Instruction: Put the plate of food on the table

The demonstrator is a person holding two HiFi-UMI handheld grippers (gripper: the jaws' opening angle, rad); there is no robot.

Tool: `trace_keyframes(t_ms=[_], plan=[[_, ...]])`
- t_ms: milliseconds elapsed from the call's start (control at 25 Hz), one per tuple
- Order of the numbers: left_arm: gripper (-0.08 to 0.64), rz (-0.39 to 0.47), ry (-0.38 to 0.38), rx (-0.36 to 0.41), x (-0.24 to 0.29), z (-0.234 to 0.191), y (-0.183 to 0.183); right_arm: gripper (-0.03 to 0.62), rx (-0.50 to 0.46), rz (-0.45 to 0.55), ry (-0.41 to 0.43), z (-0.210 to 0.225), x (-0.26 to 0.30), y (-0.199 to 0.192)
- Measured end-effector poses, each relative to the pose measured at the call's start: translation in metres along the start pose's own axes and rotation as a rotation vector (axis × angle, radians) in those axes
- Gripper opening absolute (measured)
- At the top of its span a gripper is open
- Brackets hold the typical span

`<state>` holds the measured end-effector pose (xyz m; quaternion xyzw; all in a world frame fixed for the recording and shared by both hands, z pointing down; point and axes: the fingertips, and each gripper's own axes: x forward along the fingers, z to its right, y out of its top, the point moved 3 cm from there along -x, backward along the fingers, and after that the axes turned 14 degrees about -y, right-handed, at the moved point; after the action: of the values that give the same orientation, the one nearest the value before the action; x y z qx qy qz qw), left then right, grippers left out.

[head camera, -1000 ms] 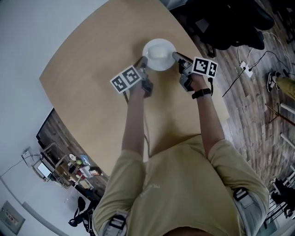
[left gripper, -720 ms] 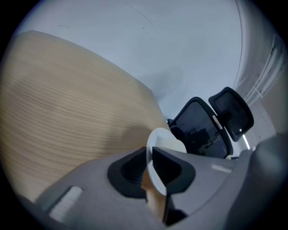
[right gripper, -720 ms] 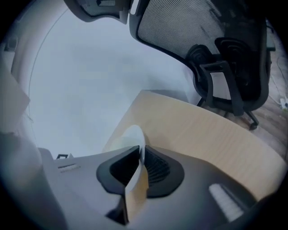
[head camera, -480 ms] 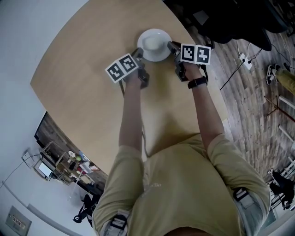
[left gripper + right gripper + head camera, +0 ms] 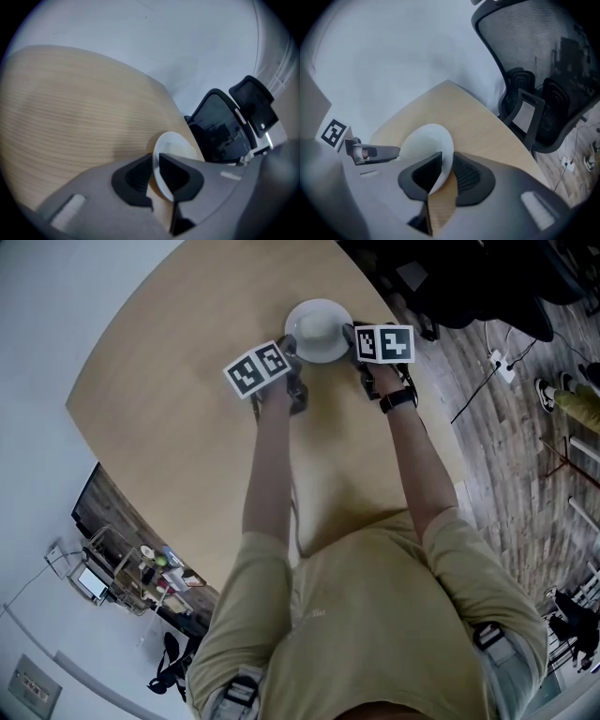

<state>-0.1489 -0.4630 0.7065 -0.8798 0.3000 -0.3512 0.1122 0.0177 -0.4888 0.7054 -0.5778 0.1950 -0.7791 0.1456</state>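
Observation:
A white plate (image 5: 319,329) with a pale heap of food lies near the far edge of the round wooden table (image 5: 187,427). My left gripper (image 5: 291,352) is shut on its left rim and my right gripper (image 5: 352,334) is shut on its right rim. In the left gripper view the plate (image 5: 171,145) runs edge-on between the dark pads of the left gripper (image 5: 155,164). From the right gripper (image 5: 447,168), the rim of the plate (image 5: 424,145) is pinched the same way. Whether the plate touches the tabletop I cannot tell.
Black office chairs (image 5: 543,93) stand just beyond the table's far right edge, and one chair (image 5: 225,126) shows past the plate. Cables and a power strip (image 5: 497,381) lie on the wood floor to the right. A cluttered shelf (image 5: 141,577) stands low at the left.
Both grippers and the plate have moved away from the person toward the table's far edge. Both grips on the rim are unchanged.

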Motion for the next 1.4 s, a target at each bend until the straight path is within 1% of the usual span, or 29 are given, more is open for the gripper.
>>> trace_keyframes(t_ms=[80,200,360,400,480,520,600,680,760,880,1000,1120,1200,1280,1400], plan=[[0.052,0.002,0.016,0.024,-0.005,0.004,0.001,0.083,-0.018,0.028,-0.014,0.002,-0.003,0.000],[0.071,0.032,0.001,0.045,-0.023,0.013,0.008,0.083,-0.009,0.082,-0.014,0.002,-0.014,-0.001],[0.075,0.099,-0.041,0.119,-0.062,0.037,0.015,0.083,0.006,0.212,0.030,-0.011,-0.054,0.000],[0.078,0.120,-0.055,0.150,-0.074,0.046,0.014,0.083,0.003,0.244,0.048,-0.016,-0.067,-0.002],[0.091,0.169,-0.069,0.239,-0.102,0.064,0.010,0.084,-0.023,0.315,0.083,-0.030,-0.097,-0.006],[0.090,0.195,-0.067,0.289,-0.118,0.073,0.006,0.084,-0.053,0.353,0.097,-0.040,-0.113,-0.008],[0.083,0.239,-0.053,0.377,-0.151,0.088,-0.004,0.084,-0.146,0.431,0.114,-0.061,-0.147,-0.014],[0.074,0.283,-0.038,0.442,-0.184,0.100,-0.016,0.084,-0.254,0.506,0.127,-0.086,-0.180,-0.020],[0.054,0.332,-0.018,0.485,-0.220,0.108,-0.029,0.084,-0.346,0.581,0.145,-0.112,-0.212,-0.031],[0.040,0.412,0.036,0.526,-0.274,0.114,-0.049,0.070,-0.435,0.685,0.172,-0.151,-0.256,-0.052],[0.018,0.489,0.097,0.563,-0.323,0.116,-0.071,0.034,-0.493,0.754,0.197,-0.183,-0.287,-0.078],[0.005,0.546,0.177,0.614,-0.365,0.113,-0.097,0.012,-0.544,0.759,0.204,-0.204,-0.302,-0.109],[0.005,0.579,0.227,0.657,-0.390,0.114,-0.112,0.009,-0.571,0.771,0.211,-0.214,-0.311,-0.128],[0.003,0.601,0.250,0.680,-0.413,0.116,-0.128,0.006,-0.577,0.792,0.225,-0.220,-0.321,-0.146],[0.004,0.625,0.269,0.673,-0.442,0.112,-0.153,0.006,-0.566,0.817,0.246,-0.229,-0.337,-0.172]])
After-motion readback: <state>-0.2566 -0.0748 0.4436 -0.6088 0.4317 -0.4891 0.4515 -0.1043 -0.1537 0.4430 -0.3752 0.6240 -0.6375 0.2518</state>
